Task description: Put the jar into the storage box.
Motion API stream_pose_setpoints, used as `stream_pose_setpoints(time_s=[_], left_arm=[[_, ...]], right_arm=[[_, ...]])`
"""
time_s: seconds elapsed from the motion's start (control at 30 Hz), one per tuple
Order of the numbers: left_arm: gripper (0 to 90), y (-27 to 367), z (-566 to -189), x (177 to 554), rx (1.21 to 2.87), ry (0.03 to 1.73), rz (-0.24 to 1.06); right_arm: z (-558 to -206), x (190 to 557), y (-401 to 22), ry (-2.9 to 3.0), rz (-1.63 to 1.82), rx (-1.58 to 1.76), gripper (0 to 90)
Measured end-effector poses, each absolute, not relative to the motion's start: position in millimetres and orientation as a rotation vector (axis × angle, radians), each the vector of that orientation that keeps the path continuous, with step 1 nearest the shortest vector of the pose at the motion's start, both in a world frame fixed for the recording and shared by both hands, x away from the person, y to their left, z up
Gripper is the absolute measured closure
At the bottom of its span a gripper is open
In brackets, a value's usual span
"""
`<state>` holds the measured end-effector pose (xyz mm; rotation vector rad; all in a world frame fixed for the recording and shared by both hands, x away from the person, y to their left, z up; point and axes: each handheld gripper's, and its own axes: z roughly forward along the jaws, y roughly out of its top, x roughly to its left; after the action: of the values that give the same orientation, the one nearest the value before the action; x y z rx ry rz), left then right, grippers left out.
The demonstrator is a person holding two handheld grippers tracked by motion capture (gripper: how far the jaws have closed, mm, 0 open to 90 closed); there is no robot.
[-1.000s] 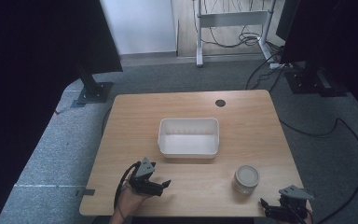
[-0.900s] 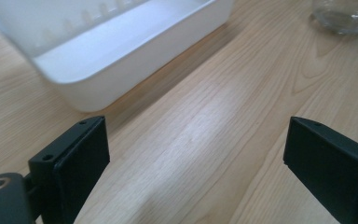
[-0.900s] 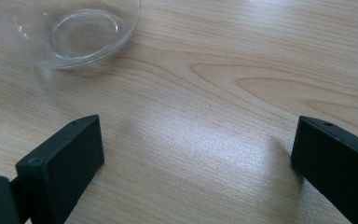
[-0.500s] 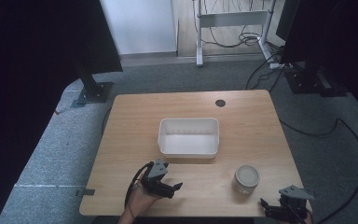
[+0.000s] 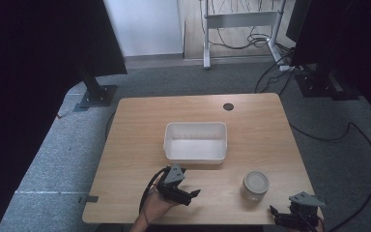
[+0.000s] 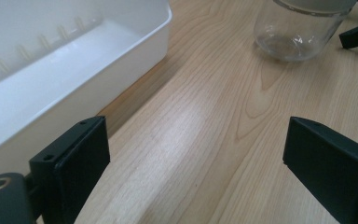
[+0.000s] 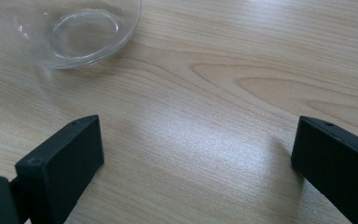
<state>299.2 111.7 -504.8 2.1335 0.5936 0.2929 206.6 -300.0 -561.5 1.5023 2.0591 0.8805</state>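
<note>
- The white tub [image 5: 195, 141] sits near the middle of the wooden table [image 5: 135, 125]; its inside shows nothing but bare white floor and a row of small ribs along one wall, seen in the left gripper view [image 6: 51, 70].
- The glass jar [image 5: 255, 185] stands upright, nearer the person than the tub and off toward the tub's right corner, well apart from it. It wears a pale lid; through the clear wall in the left gripper view [image 6: 303, 28] nothing can be seen inside.
- The table is light wood with a dark round hole [image 5: 228, 107] beyond the tub, near the far edge. Grey carpet [image 5: 67, 164] lies around the table, with black stand bases and loose cables on the floor past the far edge, and a white frame further back.
- The tub's long axis runs across the table, parallel to the near edge; its open side faces up. The jar's axis is vertical, lid on top.
- The left gripper [image 5: 186, 195] is on the near side of the tub, just off its left corner, its tips pointing toward the jar; the jaws stand wide apart with bare wood between them.
- The right gripper [image 5: 282, 218] is at the table's near right corner, past the jar from the tub; its jaws are likewise spread wide and grip nothing, the jar's base [image 7: 81, 32] lying ahead of them.
</note>
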Motion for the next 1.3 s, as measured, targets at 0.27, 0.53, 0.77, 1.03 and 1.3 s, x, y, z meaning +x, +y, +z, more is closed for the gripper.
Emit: stream_pose_setpoints(time_s=[0.27, 0.53, 0.77, 1.03, 1.3], left_arm=[[6.8, 95, -503, 300, 2.135, 0.552, 0.276], [6.8, 76, -501, 300, 2.147, 0.494, 0.263], [6.9, 56, -501, 301, 2.156, 0.441, 0.242], [6.9, 36, -504, 301, 2.161, 0.400, 0.216], [6.3, 20, -506, 302, 2.166, 0.369, 0.199]], right_arm=[[-562, 207, -300, 2.060, 0.881, 1.502, 1.6], [-562, 207, -300, 2.061, 0.881, 1.502, 1.5], [-562, 207, -300, 2.062, 0.881, 1.500, 1.4], [-562, 207, -300, 2.063, 0.882, 1.499, 1.4], [-562, 207, -300, 2.064, 0.882, 1.497, 1.3]])
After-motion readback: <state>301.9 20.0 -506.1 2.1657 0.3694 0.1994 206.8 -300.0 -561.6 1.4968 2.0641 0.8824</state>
